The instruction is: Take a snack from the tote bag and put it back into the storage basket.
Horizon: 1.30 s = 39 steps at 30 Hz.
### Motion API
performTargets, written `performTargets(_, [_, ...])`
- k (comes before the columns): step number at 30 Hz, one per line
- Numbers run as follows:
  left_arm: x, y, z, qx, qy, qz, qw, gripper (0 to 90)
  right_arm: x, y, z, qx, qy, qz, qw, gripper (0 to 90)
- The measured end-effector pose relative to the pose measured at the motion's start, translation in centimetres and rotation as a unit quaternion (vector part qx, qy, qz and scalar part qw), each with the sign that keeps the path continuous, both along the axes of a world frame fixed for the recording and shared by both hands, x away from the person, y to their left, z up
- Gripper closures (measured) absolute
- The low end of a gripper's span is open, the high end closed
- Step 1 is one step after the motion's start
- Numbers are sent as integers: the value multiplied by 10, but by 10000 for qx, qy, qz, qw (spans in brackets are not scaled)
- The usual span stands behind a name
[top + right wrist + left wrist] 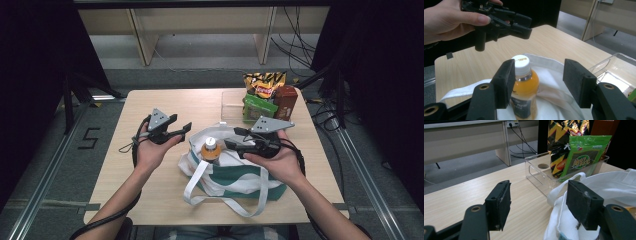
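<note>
An orange drink bottle (211,150) with a white cap stands upright inside a white tote bag (235,172) with a green panel. My right gripper (231,138) hovers just right of the bottle, open. In the right gripper view the bottle (525,83) rises just beyond my right gripper (539,80), partly hidden by the left pad, and neither pad presses on it. My left gripper (186,131) is held above the table left of the bag, open and empty. In its own view my left gripper (539,192) looks over the bag's rim (564,185). The right gripper view also catches the left gripper (520,25) above the table.
A clear plastic bin (231,106) stands at the back right with a black-and-yellow chip bag (264,82), a green snack pack (259,107) and a brown pack (286,101). The bag's white straps (200,182) trail toward the table's near edge.
</note>
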<state>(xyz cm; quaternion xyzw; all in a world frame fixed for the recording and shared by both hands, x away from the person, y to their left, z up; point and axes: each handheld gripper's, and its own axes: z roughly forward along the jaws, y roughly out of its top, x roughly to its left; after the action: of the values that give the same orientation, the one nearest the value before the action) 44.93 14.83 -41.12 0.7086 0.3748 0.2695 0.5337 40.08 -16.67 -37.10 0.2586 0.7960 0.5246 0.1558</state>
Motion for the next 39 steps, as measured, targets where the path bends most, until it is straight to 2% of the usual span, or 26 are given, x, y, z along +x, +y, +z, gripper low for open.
performTargets(4, [-3,-3,3,-31,-48,-73,10000,360,3,-6,-1,18,-36,-106,9999,440])
performTargets(5, [-3,-4,4,-39,-50,-89,9999,359,2,-8,0,-9,84,-129,9999,440])
performTargets(7, [-5,-6,5,-74,-44,-160,9998,359,5,-12,-1,-16,-101,-181,9998,439])
performTargets(8, [-7,-8,6,-128,-14,-249,9996,359,4,-14,0,-24,-5,-185,9998,439])
performTargets(10, [-10,-12,8,-196,6,-387,9991,356,6,-20,1,-51,-157,-217,9996,438])
performTargets(11, [-12,-14,9,-239,33,-474,9986,353,5,-20,1,28,-117,-298,9995,438])
performTargets(13, [-16,-19,12,-306,17,-648,9974,351,6,-25,3,34,-24,-370,9993,438])
performTargets(16, [-23,-27,16,-317,6,-832,9960,349,11,-35,8,59,-202,-517,9984,438])
performTargets(19, [-27,-33,14,-355,81,-953,9948,350,13,-45,12,129,-197,-645,9976,438])
performTargets(20, [-28,-35,13,-331,93,-992,9945,350,12,-47,14,122,-215,-775,9967,438])
performTargets(23, [-32,-43,10,-313,129,-1135,9930,351,15,-56,17,109,-353,-861,9956,438])
performTargets(24, [-33,-44,9,-274,149,-1151,9929,351,15,-57,17,194,-317,-876,9955,437])
performTargets(25, [-34,-47,7,-272,161,-1184,9925,351,15,-59,18,159,-340,-931,9949,437])
performTargets(27, [-35,-50,5,-403,202,-1226,9914,350,15,-62,19,190,-360,-1001,9941,437])
performTargets(28, [-35,-51,4,-399,221,-1254,9911,350,17,-64,19,192,-415,-1016,9938,436])
performTargets(29, [-36,-51,5,-344,210,-1254,9913,353,17,-65,20,200,-373,-964,9944,437])
performTargets(30, [-36,-51,5,-370,176,-1257,9912,355,18,-67,20,170,-454,-1038,9934,437])
performTargets(32, [-37,-51,7,-384,159,-1275,9910,356,17,-67,19,225,-382,-1096,9930,436])
performTargets(39, [-41,-59,1,-279,308,-1415,9891,355,17,-66,19,204,-369,-1111,9929,434])
